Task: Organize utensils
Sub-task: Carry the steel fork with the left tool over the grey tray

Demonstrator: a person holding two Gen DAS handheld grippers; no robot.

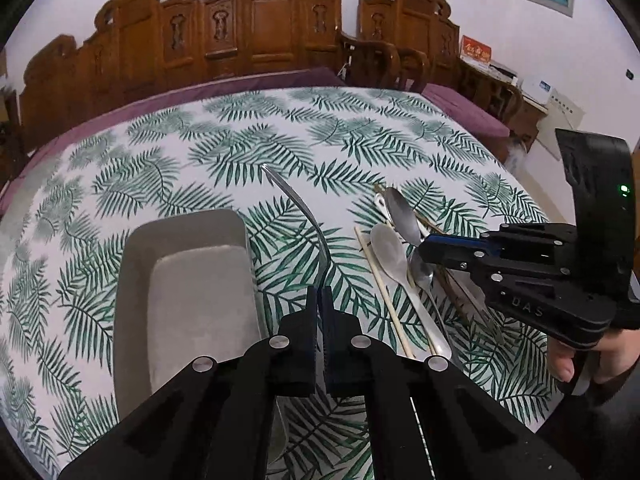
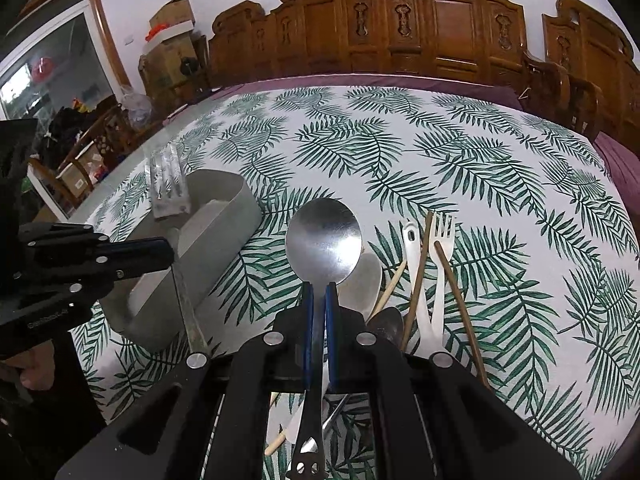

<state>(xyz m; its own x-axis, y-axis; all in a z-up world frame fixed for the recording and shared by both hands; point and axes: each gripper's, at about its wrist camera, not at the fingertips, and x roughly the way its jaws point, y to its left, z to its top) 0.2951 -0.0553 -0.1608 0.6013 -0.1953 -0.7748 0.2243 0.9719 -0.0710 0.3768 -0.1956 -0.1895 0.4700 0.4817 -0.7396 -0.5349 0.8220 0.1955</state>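
Your right gripper (image 2: pixel 319 304) has its jaws clamped on the neck of the steel spoon (image 2: pixel 323 236), bowl centre frame, above the pile. Your left gripper (image 1: pixel 319 308) pinches the metal fork (image 1: pixel 298 204) by its handle, tines arching toward upper centre. The grey tray (image 1: pixel 132 264) sits lower left in the left view, apparently empty. Lower the fork flat and lengthwise along the tray before you release, then lay the spoon parallel beside it. Lift the spoon clear of the white plastic spoon (image 1: pixel 390 248) and the chopsticks (image 1: pixel 382 280) so nothing drags.
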